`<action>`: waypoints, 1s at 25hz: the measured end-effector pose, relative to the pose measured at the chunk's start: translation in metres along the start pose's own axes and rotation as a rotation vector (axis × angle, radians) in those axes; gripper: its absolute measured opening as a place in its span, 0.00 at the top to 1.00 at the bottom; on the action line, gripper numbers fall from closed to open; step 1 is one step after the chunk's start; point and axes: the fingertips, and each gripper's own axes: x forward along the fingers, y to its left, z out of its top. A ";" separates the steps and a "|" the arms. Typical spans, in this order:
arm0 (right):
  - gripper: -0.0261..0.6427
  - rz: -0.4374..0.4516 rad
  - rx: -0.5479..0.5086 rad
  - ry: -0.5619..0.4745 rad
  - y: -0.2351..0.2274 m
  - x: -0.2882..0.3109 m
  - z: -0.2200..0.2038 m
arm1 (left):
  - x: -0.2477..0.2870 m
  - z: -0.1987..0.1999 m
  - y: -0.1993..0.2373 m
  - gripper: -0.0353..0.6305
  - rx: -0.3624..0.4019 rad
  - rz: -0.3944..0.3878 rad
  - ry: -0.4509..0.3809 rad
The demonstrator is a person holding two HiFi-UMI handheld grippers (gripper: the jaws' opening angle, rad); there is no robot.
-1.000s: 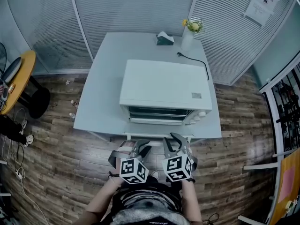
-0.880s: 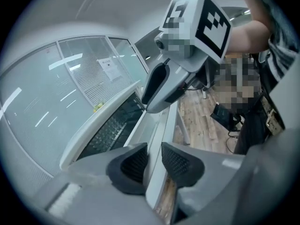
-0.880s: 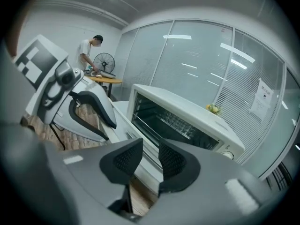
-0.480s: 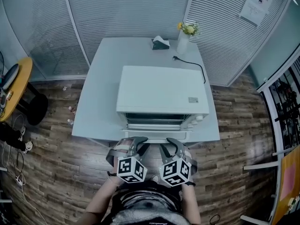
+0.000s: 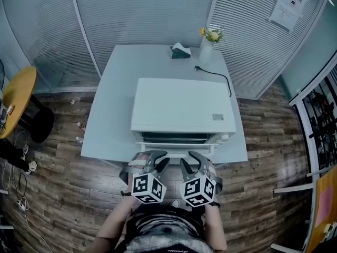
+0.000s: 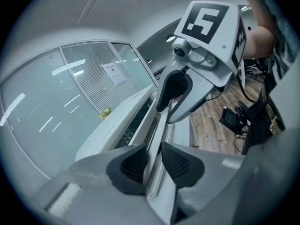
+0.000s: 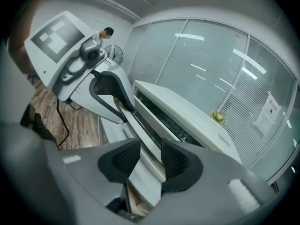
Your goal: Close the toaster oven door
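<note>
Toaster oven [image 5: 181,104]: white, on a pale table [image 5: 108,109], directly ahead of both grippers with its front facing them. Door [image 5: 176,146]: hinged at the bottom, part-open, tilted out toward the grippers, with the dark cavity showing above it. Door handle [image 5: 175,154]: a white bar along the door's free edge, the part of the oven nearest the grippers. Left gripper [image 6: 151,165]: jaws closed on the door handle toward its left end, both ribbed pads [image 6: 135,163] pressed against the bar. Right gripper [image 7: 146,161]: just beside the left gripper, further right on the same bar. Its jaws have just been opening and stand spread, and the door handle passes between them unpinched, with a gap on at least one side. Beyond the grippers, behind the oven at the table's far edge: a green tissue box [image 5: 180,51] and a white vase [image 5: 208,45] of yellow flowers. A black power cord [image 5: 215,74] trails from the oven's rear right corner. Well off to the left of the left gripper: a yellow round table [image 5: 18,96] on the wood floor [image 5: 63,194]. Far ahead and to the right of the right gripper: a paper notice [image 5: 291,3] on the slatted wall.
</note>
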 end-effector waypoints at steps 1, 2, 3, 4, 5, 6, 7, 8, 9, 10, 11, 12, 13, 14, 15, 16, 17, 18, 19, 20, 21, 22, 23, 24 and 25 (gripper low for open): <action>0.75 0.000 0.002 -0.007 -0.003 0.001 0.002 | 0.001 0.001 0.003 0.79 0.000 0.001 -0.001; 0.75 -0.001 0.004 -0.012 -0.006 0.003 0.004 | 0.002 0.001 0.007 0.79 0.000 0.000 -0.001; 0.75 -0.002 0.006 -0.017 -0.008 0.004 0.006 | 0.004 0.002 0.009 0.79 -0.001 -0.001 -0.002; 0.75 -0.003 0.009 -0.021 -0.011 0.005 0.008 | 0.005 0.003 0.012 0.79 -0.001 -0.002 -0.003; 0.75 -0.005 0.011 -0.025 -0.013 0.006 0.009 | 0.006 0.003 0.015 0.79 -0.001 -0.004 -0.003; 0.75 -0.007 0.012 -0.030 -0.015 0.008 0.010 | 0.007 0.004 0.017 0.79 -0.002 -0.007 -0.003; 0.75 -0.008 0.014 -0.034 -0.017 0.009 0.011 | 0.009 0.004 0.020 0.79 -0.002 -0.009 -0.004; 0.75 -0.008 0.016 -0.039 -0.020 0.011 0.013 | 0.010 0.004 0.022 0.79 -0.003 -0.011 -0.004; 0.75 -0.008 0.018 -0.043 -0.022 0.013 0.014 | 0.012 0.004 0.025 0.79 -0.005 -0.013 -0.005; 0.75 -0.008 0.020 -0.047 -0.024 0.014 0.016 | 0.013 0.004 0.028 0.79 -0.007 -0.014 -0.005; 0.75 -0.008 0.021 -0.050 -0.026 0.016 0.017 | 0.015 0.004 0.030 0.79 -0.010 -0.016 -0.006; 0.75 -0.009 0.022 -0.052 -0.028 0.017 0.018 | 0.016 0.005 0.033 0.79 -0.014 -0.018 -0.007; 0.75 -0.009 0.023 -0.054 -0.030 0.019 0.018 | 0.017 0.005 0.034 0.79 -0.019 -0.020 -0.008; 0.75 -0.006 0.024 -0.057 -0.031 0.020 0.019 | 0.018 0.005 0.036 0.79 -0.024 -0.021 -0.009; 0.75 -0.002 0.027 -0.059 -0.032 0.021 0.019 | 0.019 0.005 0.037 0.78 -0.029 -0.023 -0.010; 0.74 0.004 0.030 -0.062 -0.032 0.022 0.020 | 0.019 0.005 0.038 0.78 -0.033 -0.023 -0.012; 0.74 0.010 0.033 -0.065 -0.032 0.022 0.020 | 0.019 0.004 0.038 0.78 -0.036 -0.021 -0.014; 0.74 0.015 0.036 -0.069 -0.032 0.022 0.019 | 0.019 0.004 0.038 0.78 -0.037 -0.019 -0.018; 0.74 0.018 0.037 -0.072 -0.032 0.022 0.019 | 0.019 0.004 0.038 0.78 -0.039 -0.018 -0.021; 0.74 0.020 0.037 -0.074 -0.033 0.022 0.019 | 0.020 0.004 0.038 0.78 -0.041 -0.019 -0.023; 0.74 0.021 0.038 -0.075 -0.033 0.022 0.019 | 0.020 0.004 0.038 0.77 -0.045 -0.023 -0.024; 0.74 0.021 0.039 -0.077 -0.033 0.023 0.019 | 0.020 0.004 0.038 0.77 -0.048 -0.026 -0.023; 0.74 0.021 0.040 -0.079 -0.033 0.023 0.019 | 0.020 0.004 0.038 0.77 -0.052 -0.028 -0.022; 0.74 0.020 0.041 -0.081 -0.033 0.022 0.019 | 0.020 0.004 0.038 0.77 -0.054 -0.027 -0.024; 0.74 0.018 0.041 -0.083 -0.033 0.022 0.019 | 0.020 0.004 0.038 0.77 -0.057 -0.025 -0.026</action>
